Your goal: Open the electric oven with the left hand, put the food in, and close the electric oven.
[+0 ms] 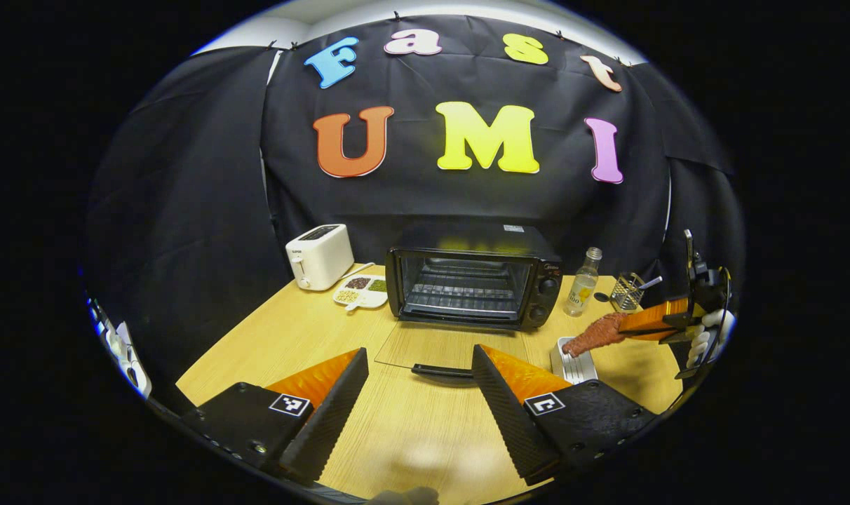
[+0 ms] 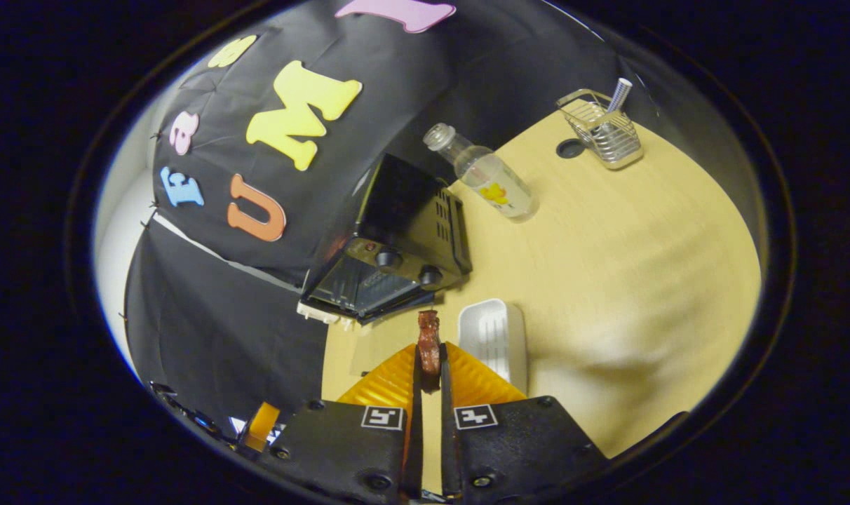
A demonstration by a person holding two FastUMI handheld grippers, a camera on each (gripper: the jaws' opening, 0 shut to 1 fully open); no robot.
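Pale wood table (image 1: 425,421) in a black-draped booth, one electric oven (image 1: 475,286) standing open at 12 o'clock.

Left to right in the left gripper view: one white toaster (image 1: 320,256) at 10 o'clock, one divided snack dish (image 1: 360,291) just beside it, the oven with its glass door (image 1: 447,348) lying flat on the table toward the left gripper (image 1: 419,384), whose fingers are spread wide with nothing between them; then one clear bottle (image 1: 582,283), one white ridged tray (image 1: 574,363), one wire basket (image 1: 627,291). At 3 o'clock the right gripper (image 1: 628,328), held by a gloved hand (image 1: 709,337), is clenched on one reddish-brown piece of food (image 1: 593,335) above the tray, right of the oven. In the right gripper view the food (image 2: 429,344) sits pinched between both fingers, near the oven's knob side (image 2: 404,266).
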